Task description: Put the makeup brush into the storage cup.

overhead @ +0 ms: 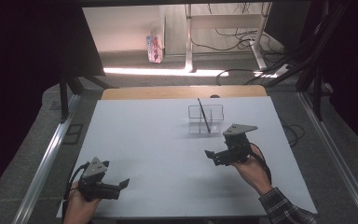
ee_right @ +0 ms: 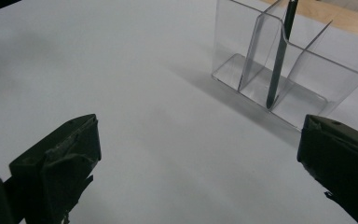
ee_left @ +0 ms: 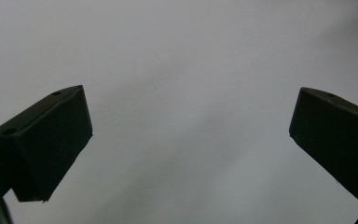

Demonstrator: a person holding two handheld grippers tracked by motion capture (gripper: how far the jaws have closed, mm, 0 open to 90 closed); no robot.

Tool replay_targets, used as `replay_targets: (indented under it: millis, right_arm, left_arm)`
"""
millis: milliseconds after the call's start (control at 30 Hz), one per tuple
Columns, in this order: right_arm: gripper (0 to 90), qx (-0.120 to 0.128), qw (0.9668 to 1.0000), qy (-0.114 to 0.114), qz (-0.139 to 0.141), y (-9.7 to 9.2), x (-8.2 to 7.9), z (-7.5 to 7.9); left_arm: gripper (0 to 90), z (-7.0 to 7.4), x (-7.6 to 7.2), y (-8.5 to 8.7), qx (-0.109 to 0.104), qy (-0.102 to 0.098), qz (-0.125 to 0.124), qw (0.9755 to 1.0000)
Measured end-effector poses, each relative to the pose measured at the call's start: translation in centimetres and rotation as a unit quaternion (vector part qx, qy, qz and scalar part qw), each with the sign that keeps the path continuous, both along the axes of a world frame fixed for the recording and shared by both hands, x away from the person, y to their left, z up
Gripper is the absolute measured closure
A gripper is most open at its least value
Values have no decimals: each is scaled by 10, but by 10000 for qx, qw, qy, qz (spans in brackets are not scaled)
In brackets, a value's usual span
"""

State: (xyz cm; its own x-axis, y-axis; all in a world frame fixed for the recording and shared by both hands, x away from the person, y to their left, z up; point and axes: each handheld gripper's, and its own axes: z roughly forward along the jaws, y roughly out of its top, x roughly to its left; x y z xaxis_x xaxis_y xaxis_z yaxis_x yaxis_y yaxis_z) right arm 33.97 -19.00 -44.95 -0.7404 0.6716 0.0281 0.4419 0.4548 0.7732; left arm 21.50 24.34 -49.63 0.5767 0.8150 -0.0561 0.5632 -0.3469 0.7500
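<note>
Clear plastic is being seen in the organiser [overhead: 206, 118] that is standing toward the far middle of the white table [overhead: 158, 149]. It is divided into compartments by thin walls, and a dark pen [overhead: 203, 115] is being held upright in it, leaning at a tilt with its tip down on the floor of the organiser beside a dividing wall. In the right gripper view the same organiser [ee_right: 307, 70] is being shown up close at the upper right, with the pen [ee_right: 279, 56] resting in the corner where the dividers meet.

The right gripper [overhead: 213, 155] is being held in a hand [overhead: 249, 169] just in front of the organiser, near it but apart from it, with nothing being touched. Its jaws are being kept spread wide, and nothing is being gripped between them; bare table is being seen in the gap in the right gripper view [ee_right: 198, 158].

The left gripper [overhead: 121, 185] is being held by the other hand [overhead: 80, 207] at the near left edge of the table, well apart from the organiser and pen. Its jaws are likewise being kept wide apart and released, with plain white table surface being seen between them in the left gripper view [ee_left: 191, 135].

A checked sleeve [overhead: 284, 209] is being shown at the right forearm.
</note>
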Motion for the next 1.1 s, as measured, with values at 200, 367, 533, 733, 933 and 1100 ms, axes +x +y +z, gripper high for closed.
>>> replay_targets:
  millis: [200, 367, 533, 733, 933, 1100]
  right_arm:
    - [0, -37, 10000, -12, 17, -4, -3, 0]
    - [0, -65, 10000, -28, 32, -7, -6, 0]
    - [0, -58, 10000, -39, 23, -10, -9, 1]
    - [0, -79, 10000, -31, -4, -14, -13, 1]
    - [0, -134, 9999, -40, -42, -17, -17, 0]
    - [0, -135, 9999, -41, -65, -21, -21, -2]
  left_arm:
    - [0, 0, 0, 0, -9, 13, -23, 10000]
    - [0, 0, 0, 0, -11, 30, -39, 10000]
    - [0, 0, 0, 0, -14, 43, -51, 10000]
    - [0, 0, 0, 0, -7, 56, -53, 10000]
    - [0, 0, 0, 0, 2, 56, -57, 10000]
    - [0, -1, 0, 0, 14, 59, -56, 10000]
